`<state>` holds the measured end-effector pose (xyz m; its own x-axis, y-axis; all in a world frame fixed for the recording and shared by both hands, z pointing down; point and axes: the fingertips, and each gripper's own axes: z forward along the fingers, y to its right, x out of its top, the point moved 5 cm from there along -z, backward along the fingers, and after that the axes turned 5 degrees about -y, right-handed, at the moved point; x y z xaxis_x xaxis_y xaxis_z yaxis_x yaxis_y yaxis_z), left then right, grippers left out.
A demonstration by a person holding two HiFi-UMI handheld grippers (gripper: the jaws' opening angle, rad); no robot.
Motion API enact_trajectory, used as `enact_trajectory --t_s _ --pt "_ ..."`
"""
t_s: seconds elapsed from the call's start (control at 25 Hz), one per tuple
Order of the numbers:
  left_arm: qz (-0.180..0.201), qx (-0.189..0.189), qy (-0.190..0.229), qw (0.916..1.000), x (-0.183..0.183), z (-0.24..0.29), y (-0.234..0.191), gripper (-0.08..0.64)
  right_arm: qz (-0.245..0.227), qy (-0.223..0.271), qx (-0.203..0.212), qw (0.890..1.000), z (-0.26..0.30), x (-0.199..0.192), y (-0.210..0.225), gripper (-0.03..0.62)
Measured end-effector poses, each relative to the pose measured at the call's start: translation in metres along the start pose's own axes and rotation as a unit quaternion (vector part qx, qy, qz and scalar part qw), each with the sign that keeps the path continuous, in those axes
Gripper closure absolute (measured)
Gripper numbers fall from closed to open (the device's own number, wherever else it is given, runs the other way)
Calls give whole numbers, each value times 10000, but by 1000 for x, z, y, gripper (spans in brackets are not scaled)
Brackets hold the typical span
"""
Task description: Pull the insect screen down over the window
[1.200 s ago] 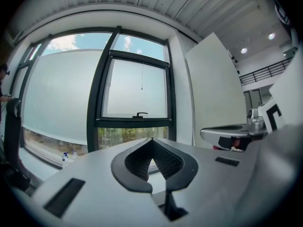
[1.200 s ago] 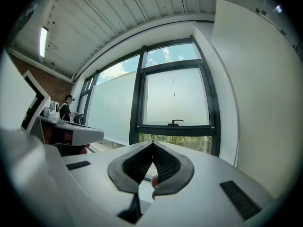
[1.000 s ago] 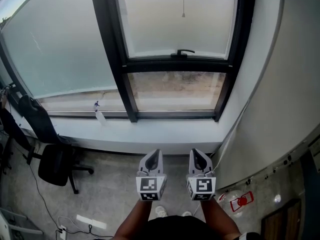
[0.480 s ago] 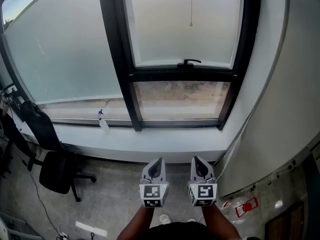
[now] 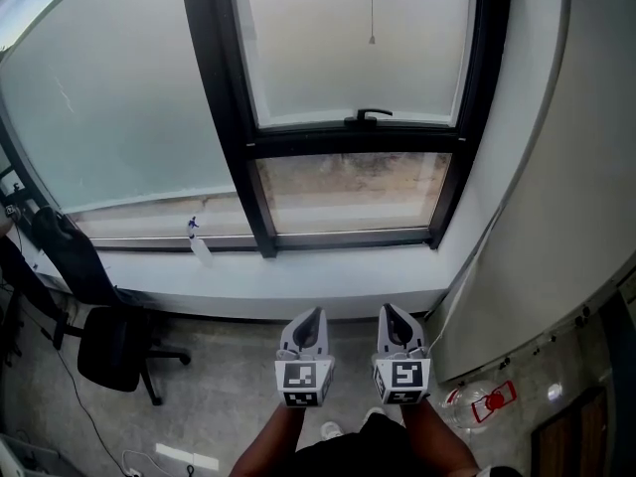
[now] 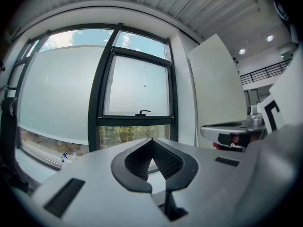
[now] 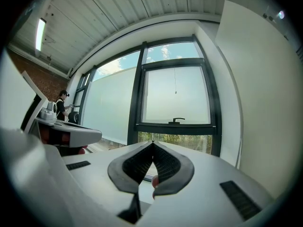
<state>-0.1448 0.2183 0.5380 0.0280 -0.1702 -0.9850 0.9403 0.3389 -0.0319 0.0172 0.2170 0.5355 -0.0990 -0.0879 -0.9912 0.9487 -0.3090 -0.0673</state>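
Note:
The window (image 5: 348, 142) has a black frame, with a frosted pane above a clear lower strip. A thin pull cord (image 5: 372, 13) hangs in front of the frosted pane, ending in a small bead, and is also visible as the cord (image 6: 145, 77) and the cord (image 7: 175, 82). A black handle (image 5: 368, 115) sits on the crossbar below it. My left gripper (image 5: 310, 314) and right gripper (image 5: 389, 310) are held side by side, low, well short of the sill, pointing at the window. Both are shut and empty, as the left gripper (image 6: 151, 139) and right gripper (image 7: 152, 142) show.
A spray bottle (image 5: 197, 238) stands on the white sill (image 5: 298, 271). A black office chair (image 5: 109, 346) is on the floor at the left. A white wall panel (image 5: 556, 217) rises at the right. A red-marked clear object (image 5: 494, 397) lies at its foot. A person (image 7: 62, 105) stands far left.
The head view has shifted slightly, so the window sits a little differently in frame. Both grippers stay shut, side by side below the sill.

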Motion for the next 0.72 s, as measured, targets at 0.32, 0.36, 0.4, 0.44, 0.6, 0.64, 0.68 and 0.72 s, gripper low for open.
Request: enact_trajectory --t_s 0.32,0.36,0.4,0.44,0.6,0.64,0.68,0.72 --pt "147 72 -179 9997 -1 43 -4 566 66 -56 48 10000 36 -3 23 588" --pt "124 69 -175 9997 1 50 -4 566 61 -61 63 9999 42 -2 27 588" --pt "82 54 -165 9998 4 58 -4 568 23 -50 86 9999 49 0 31 588" --pt "64 34 -154 9999 6 66 -2 568 -42 -28 112 9999 56 2 35 588" --pt "234 -14 -181 9996 13 100 2 566 -126 21 189 9997 86 6 50 588" --pt "254 -12 -190 9995 13 108 3 566 -119 14 208 9997 93 6 55 588" --pt "272 1 -204 9994 13 116 2 566 -105 2 226 9997 99 5 59 588" --pt "282 23 -227 9993 13 124 0 567 -83 -10 245 9997 106 4 64 588"
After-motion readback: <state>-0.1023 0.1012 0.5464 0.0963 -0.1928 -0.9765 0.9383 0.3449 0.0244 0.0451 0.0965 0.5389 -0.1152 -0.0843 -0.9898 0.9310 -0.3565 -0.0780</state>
